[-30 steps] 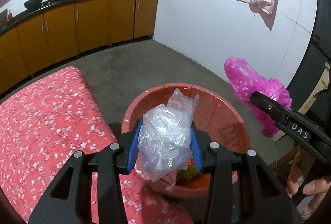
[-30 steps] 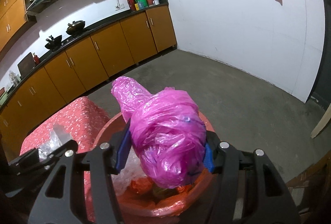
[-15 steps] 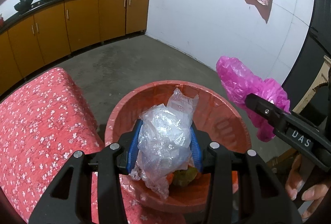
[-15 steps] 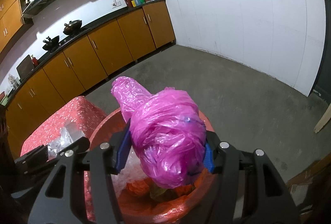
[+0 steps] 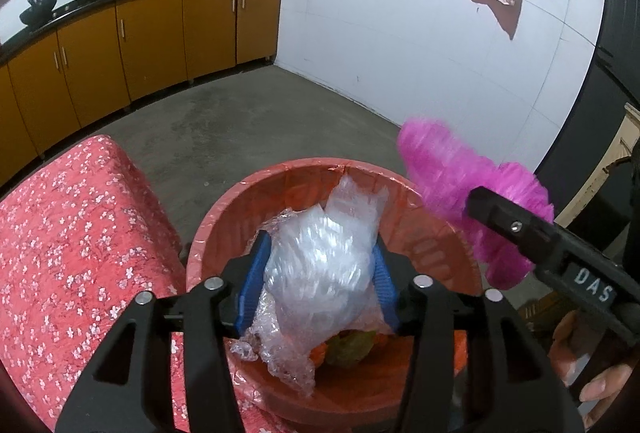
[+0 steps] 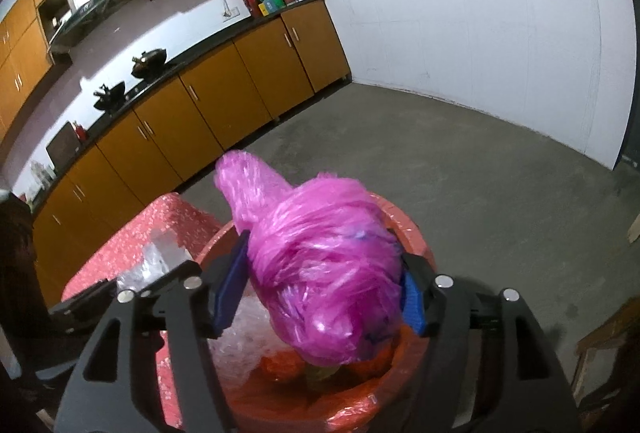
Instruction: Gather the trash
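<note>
Kitchen cabinets (image 5: 152, 33) in orange-brown line the far wall, grey concrete floor (image 5: 248, 121) runs up to them, and close beneath me sits the red basin (image 5: 304, 181) that serves as the trash bin, just beside a surface draped in a red flowered cloth (image 5: 72, 233).

Both of my loads hang straight above that basin, and that is what the coming drop depends on. In my left gripper (image 5: 320, 281) the crumpled clear plastic bag (image 5: 320, 257) stands between the blue pads (image 5: 252, 285), its long axis running up and away from me, its loose tail trailing down toward the scraps already lying in the bottom. Those jaws are opening; the bag is between them, and I judge the squeeze is nearly gone.

My right gripper (image 6: 316, 293) carries the magenta plastic bag (image 6: 320, 273), a fat bundle with a blunt tail pointing up and to the left. It hangs over the basin's right half in the left wrist view, near the rim rather than the middle. These jaws are opening too, with the bundle between them and bulging past both pads.

The clear bag lies nearer the centre, so it should fall cleanly; the magenta one I would nudge inward lest it catch the rim.
</note>
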`<state>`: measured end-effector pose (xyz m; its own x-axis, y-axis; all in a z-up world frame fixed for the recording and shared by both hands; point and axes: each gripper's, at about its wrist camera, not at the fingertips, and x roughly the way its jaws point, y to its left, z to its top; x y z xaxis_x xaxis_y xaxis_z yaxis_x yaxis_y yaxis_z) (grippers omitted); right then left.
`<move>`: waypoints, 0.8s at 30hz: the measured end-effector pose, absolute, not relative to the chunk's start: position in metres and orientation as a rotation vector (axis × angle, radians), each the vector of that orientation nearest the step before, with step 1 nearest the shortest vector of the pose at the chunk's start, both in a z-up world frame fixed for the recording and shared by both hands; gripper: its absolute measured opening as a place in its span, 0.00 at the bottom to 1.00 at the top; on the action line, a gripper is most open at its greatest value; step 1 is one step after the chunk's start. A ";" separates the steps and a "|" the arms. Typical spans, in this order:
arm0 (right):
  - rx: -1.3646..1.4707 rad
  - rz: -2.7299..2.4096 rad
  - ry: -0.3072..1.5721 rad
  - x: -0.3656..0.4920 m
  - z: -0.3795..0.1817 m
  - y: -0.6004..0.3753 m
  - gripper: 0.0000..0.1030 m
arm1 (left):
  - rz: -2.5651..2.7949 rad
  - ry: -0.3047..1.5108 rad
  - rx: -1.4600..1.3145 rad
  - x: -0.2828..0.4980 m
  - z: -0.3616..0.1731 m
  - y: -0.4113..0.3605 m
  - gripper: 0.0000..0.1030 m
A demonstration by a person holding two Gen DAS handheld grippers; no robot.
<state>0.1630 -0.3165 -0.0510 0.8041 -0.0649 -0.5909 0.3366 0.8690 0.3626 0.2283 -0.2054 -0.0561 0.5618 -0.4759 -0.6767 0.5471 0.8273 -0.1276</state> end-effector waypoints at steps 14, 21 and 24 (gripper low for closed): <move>0.432 -0.264 0.564 0.142 -0.040 -0.315 0.79 | -0.530 0.739 0.071 0.223 -0.045 -0.181 0.62; 0.304 -0.254 0.490 0.116 -0.015 -0.285 0.92 | -0.455 0.627 0.057 0.192 -0.013 -0.137 0.78; 0.246 -0.259 0.446 0.101 -0.002 -0.266 0.96 | -0.408 0.569 0.047 0.175 0.003 -0.115 0.88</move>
